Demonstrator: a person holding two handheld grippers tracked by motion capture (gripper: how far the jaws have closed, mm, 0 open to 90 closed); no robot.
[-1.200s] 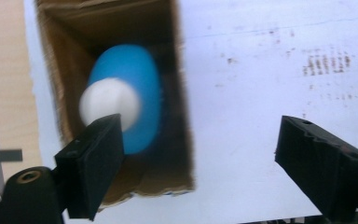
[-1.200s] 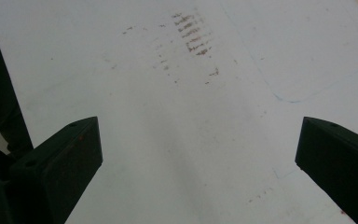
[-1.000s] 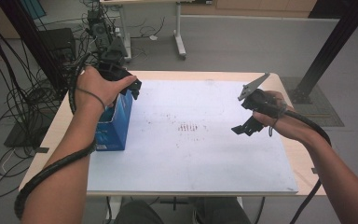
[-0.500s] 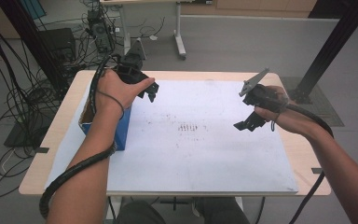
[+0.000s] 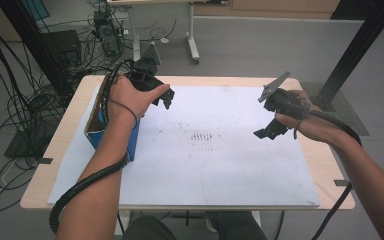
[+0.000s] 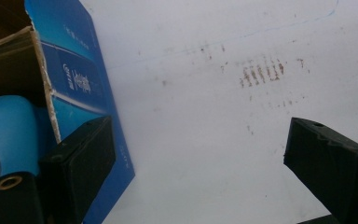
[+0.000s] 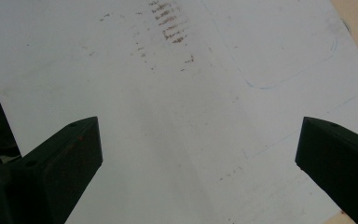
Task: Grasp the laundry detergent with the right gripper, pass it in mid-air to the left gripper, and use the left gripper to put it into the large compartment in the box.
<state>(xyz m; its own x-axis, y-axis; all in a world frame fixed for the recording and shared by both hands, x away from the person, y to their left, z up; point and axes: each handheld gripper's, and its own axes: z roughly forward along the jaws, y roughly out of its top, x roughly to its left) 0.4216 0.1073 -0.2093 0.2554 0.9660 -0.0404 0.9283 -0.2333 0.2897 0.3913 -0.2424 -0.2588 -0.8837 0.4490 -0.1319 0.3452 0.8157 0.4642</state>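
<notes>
An open blue carton [image 5: 96, 131] stands at the table's left side, partly covered by the person's left forearm. In the left gripper view the blue carton [image 6: 77, 79] is at the left, and a light-blue rounded object [image 6: 9, 128] sits inside it. My left gripper [image 5: 164, 98] hovers just right of the carton's far end, over the white sheet [image 5: 220, 170]. The left gripper [image 6: 198, 140] is open and empty. My right gripper [image 5: 270, 129] hangs above the sheet's right part. The right gripper [image 7: 199, 135] is also open, with nothing between its jaws.
Faint brown marks [image 5: 202, 136] stain the sheet's middle. The wooden table [image 5: 220, 80] shows as a rim around the sheet. Cables and equipment [image 5: 35, 100] crowd the floor at the left, and a black post [image 5: 350, 55] rises at the far right.
My left gripper has moved from above the carton, farther away and rightward, onto the sheet. The right gripper has barely shifted.
</notes>
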